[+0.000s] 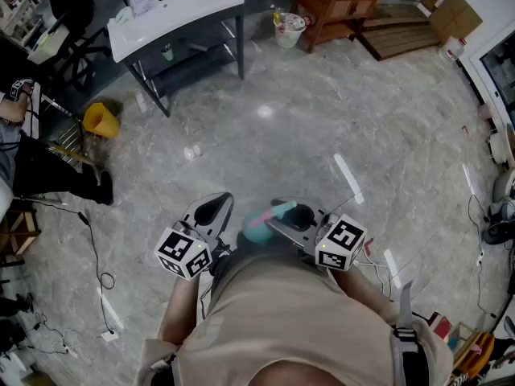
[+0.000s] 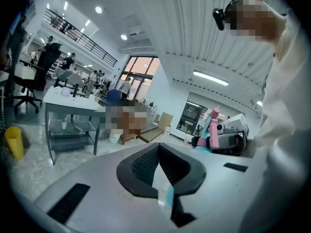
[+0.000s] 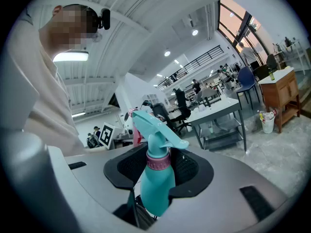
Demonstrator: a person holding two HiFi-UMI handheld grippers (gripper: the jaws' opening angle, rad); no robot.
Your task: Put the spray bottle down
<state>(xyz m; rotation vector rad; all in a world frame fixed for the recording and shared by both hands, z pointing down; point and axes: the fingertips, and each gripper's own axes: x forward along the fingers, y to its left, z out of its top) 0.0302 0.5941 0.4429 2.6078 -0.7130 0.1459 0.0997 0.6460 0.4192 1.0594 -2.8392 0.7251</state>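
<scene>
My right gripper is shut on a teal spray bottle with a pink collar, held level in front of my waist. In the right gripper view the spray bottle stands upright between the black pads of the right gripper, its nozzle pointing right. My left gripper hangs beside it at the left, jaws together with nothing in them. In the left gripper view the left gripper shows its tips touching, and the spray bottle appears off to the right.
I stand on a grey marble floor. A white table is at the far left, with a yellow bin near it. A wooden cabinet and a bucket are at the back. Cables trail at the left.
</scene>
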